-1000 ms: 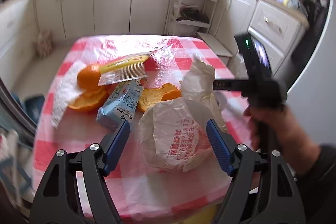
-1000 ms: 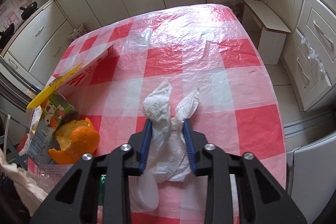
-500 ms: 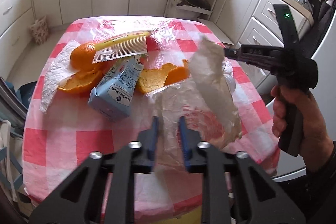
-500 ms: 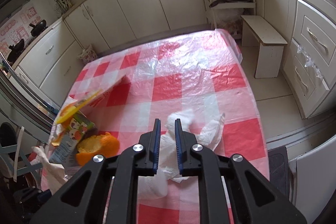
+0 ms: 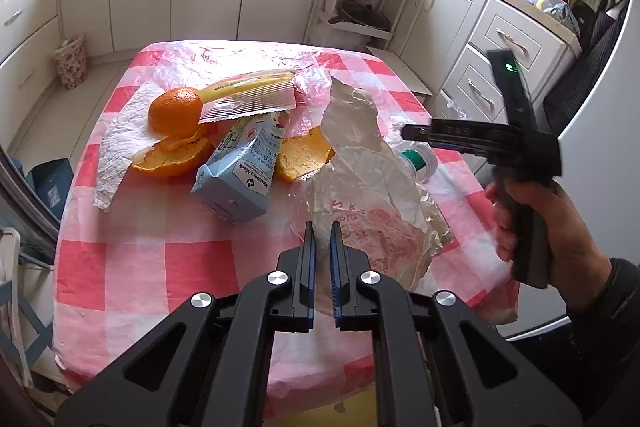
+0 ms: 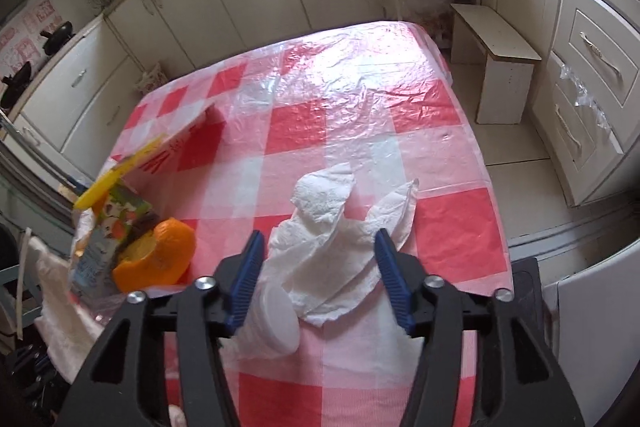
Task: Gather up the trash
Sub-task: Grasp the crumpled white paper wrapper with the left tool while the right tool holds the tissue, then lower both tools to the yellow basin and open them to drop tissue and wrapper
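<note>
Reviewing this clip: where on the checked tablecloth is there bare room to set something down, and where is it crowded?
Free: the far stretch of tablecloth beyond the crumpled tissue, and the near-left corner in front of the blue carton. Crowded: the band of orange peel, yellow wrapper, carton and plastic bag.

"Member's Mark" on the blue carton (image 5: pixel 240 179); red print on the bag (image 5: pixel 380 227) unreadable
</note>
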Demonstrator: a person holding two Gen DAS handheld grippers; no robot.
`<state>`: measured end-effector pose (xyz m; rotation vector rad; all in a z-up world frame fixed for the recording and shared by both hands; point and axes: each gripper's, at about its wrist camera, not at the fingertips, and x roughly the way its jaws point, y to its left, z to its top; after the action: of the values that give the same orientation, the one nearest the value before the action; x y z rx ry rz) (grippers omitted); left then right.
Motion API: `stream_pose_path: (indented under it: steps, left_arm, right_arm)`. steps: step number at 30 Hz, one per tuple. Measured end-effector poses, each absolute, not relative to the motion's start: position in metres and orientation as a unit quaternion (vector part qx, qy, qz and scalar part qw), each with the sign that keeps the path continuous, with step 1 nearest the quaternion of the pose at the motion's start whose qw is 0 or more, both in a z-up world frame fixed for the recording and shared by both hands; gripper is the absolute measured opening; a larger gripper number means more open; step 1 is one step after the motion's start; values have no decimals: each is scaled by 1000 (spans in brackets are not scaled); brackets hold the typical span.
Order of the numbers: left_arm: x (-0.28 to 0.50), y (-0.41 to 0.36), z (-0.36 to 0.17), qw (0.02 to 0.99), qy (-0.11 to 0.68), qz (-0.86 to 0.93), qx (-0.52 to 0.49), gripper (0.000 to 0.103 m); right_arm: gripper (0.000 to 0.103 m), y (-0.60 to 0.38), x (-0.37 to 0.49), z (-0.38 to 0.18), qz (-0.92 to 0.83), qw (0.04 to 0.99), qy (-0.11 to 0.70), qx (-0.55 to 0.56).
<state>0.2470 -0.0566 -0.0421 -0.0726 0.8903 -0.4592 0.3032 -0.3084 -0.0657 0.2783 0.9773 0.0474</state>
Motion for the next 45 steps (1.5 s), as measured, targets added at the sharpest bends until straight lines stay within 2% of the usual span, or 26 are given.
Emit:
stream_pose_path:
  steps: [3, 6, 10, 11, 12, 13, 14, 15, 17, 32, 45]
  left_arm:
    - [249, -61, -40, 878, 424, -220, -25, 6]
    - [248, -63, -37, 881, 419, -221, -14, 6]
    - [244, -64, -34, 884, 412, -219, 3, 6]
    - [243, -63, -33, 885, 411, -219, 5, 6]
    - [242, -63, -33, 885, 410, -219, 7, 6]
    - [242, -63, -32, 886, 410, -218, 9, 6]
    - [241, -62, -32, 886, 409, -218, 10, 6]
    - [240, -62, -32, 886, 409, -218, 11, 6]
    - [239, -61, -32, 887, 408, -218, 12, 6]
    - [232, -59, -31, 891, 401, -213, 17, 6]
    - [193, -41, -3, 913, 356, -198, 12, 6]
  right_arm:
    - [69, -307, 312, -69, -1, 873, 472, 125]
    - [71, -305, 323, -80, -18, 863, 491, 112]
    - [69, -287, 325, -83, -31, 870, 490, 42]
    - [60, -283, 325, -83, -29, 872, 488, 26]
    - [46, -280, 324, -83, -26, 874, 484, 14]
    - [42, -278, 323, -82, -15, 875, 483, 13]
    - [29, -277, 322, -82, -10, 875, 484, 13]
    - [24, -277, 322, -81, -6, 875, 484, 14]
    - [20, -280, 321, -81, 3, 874, 485, 30]
    - [19, -297, 287, -6, 29, 925, 371, 77]
    - [20, -273, 186, 32, 129, 934, 312, 114]
